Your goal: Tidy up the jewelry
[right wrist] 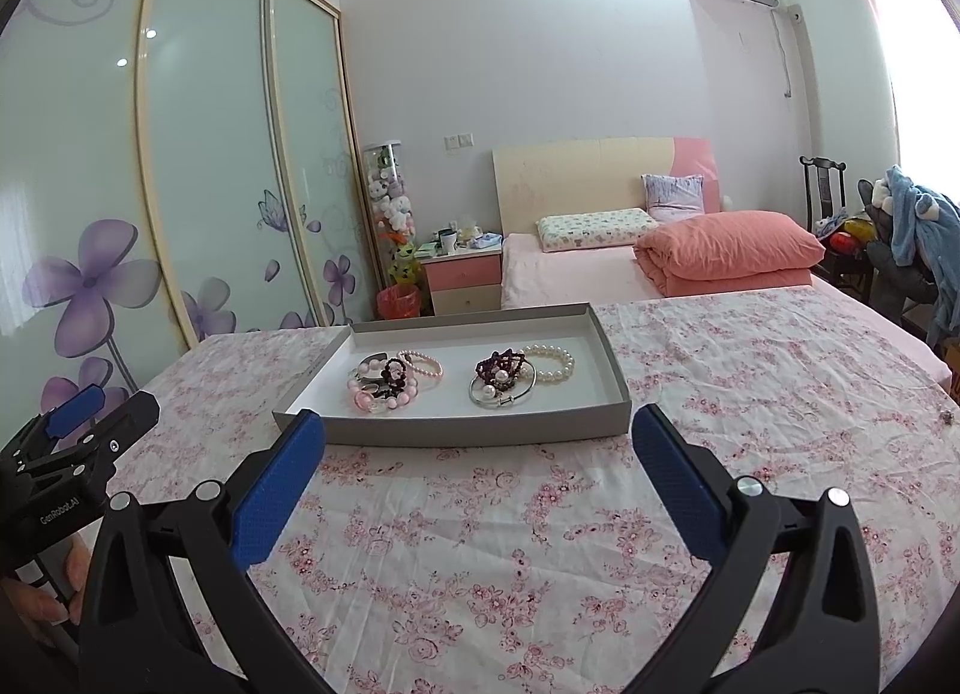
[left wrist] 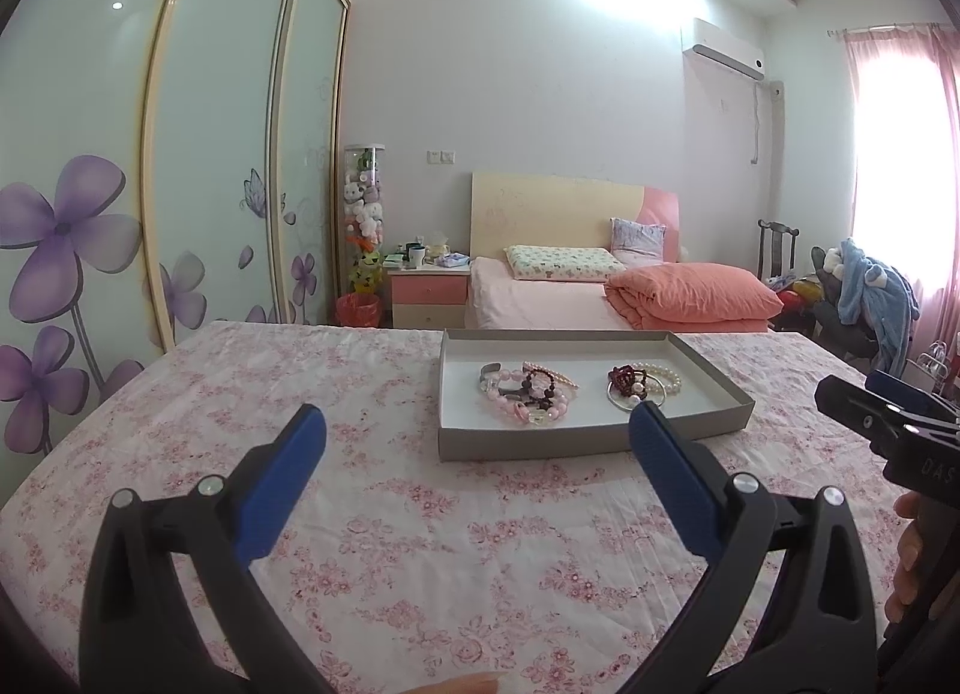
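A shallow grey tray (left wrist: 540, 445) (right wrist: 456, 433) with a white inside lies on the floral tablecloth. It holds two heaps of bracelets: pink and dark beads (left wrist: 528, 394) (right wrist: 384, 385) at the left, and pearls, a dark red bead bracelet and a silver bangle (left wrist: 645, 382) (right wrist: 516, 376) at the right. My left gripper (left wrist: 477, 430) is open and empty, just short of the tray's near wall. My right gripper (right wrist: 479, 436) is open and empty, also just short of the tray. Each gripper shows at the edge of the other's view, the right one (left wrist: 888, 424) and the left one (right wrist: 72, 430).
The floral tablecloth (left wrist: 420, 544) (right wrist: 720, 394) covers the table. A small metal piece (right wrist: 948, 417) lies at its far right. Beyond are a bed with a pink quilt (left wrist: 690, 289), a nightstand (left wrist: 429, 289), a sliding wardrobe (left wrist: 180, 154) and a chair with clothes (left wrist: 870, 286).
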`<move>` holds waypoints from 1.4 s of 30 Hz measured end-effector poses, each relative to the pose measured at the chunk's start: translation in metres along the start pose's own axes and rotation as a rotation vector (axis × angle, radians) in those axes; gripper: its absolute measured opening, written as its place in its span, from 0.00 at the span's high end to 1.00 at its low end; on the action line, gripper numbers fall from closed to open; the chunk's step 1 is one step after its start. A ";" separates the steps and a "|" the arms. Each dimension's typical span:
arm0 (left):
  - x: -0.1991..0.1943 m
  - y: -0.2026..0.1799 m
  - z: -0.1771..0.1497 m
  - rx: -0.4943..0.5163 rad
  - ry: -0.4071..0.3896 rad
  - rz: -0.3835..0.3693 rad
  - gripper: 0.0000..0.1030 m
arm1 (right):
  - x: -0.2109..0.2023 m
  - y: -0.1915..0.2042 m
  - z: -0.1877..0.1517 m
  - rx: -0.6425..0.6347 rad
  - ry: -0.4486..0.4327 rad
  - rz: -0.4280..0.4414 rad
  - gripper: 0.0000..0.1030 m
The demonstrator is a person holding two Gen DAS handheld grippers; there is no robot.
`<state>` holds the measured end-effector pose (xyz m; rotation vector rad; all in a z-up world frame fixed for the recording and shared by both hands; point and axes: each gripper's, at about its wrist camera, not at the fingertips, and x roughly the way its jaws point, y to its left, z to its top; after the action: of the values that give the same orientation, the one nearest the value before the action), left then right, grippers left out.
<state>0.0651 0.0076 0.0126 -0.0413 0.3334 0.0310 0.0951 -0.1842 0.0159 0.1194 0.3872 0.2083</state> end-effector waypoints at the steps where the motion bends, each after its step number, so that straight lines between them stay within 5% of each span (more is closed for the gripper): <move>1: 0.001 0.000 0.000 0.000 0.002 0.002 0.04 | 0.000 0.000 0.000 0.001 0.002 0.000 0.02; 42: 0.010 -0.001 -0.006 -0.005 0.034 -0.010 0.04 | 0.008 0.001 -0.003 -0.001 0.030 0.003 0.02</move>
<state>0.0731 0.0063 0.0038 -0.0482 0.3672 0.0214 0.1004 -0.1812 0.0103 0.1164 0.4166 0.2135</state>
